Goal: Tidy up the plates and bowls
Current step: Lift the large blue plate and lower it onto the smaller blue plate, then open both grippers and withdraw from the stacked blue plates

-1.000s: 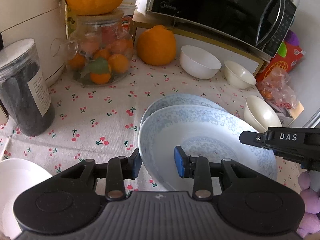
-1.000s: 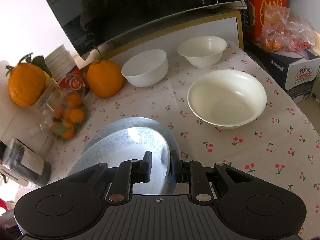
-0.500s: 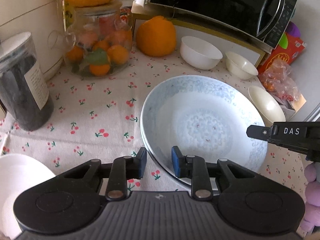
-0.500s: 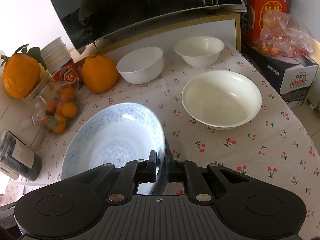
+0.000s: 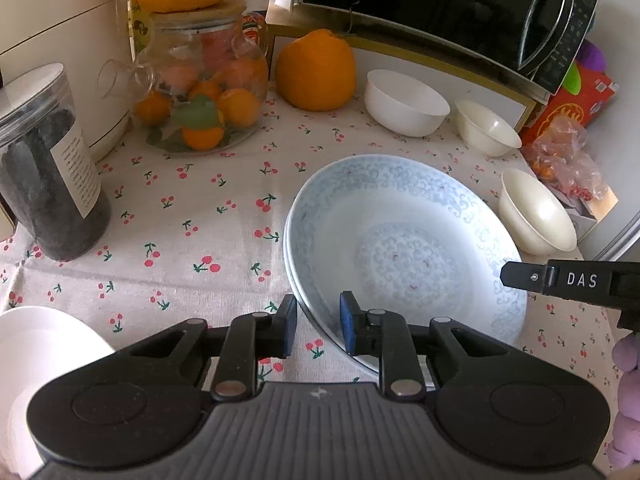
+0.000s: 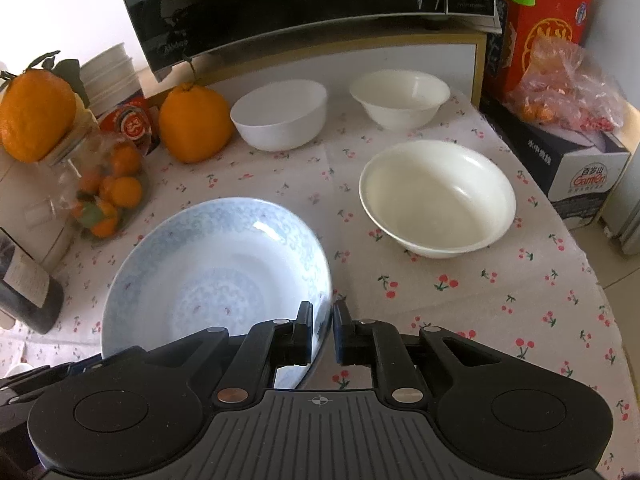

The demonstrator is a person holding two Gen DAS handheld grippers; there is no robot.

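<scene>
Nearby, small oranges [image 5: 208, 108] fill the glass jar [image 5: 236, 32]

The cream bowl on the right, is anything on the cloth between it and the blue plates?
Nothing visible. Between the cream bowl and the blue plates lies only bare cherry-print cloth. The right hand-held gripper is shut on the plates' near rim, so it must let go first.
</scene>
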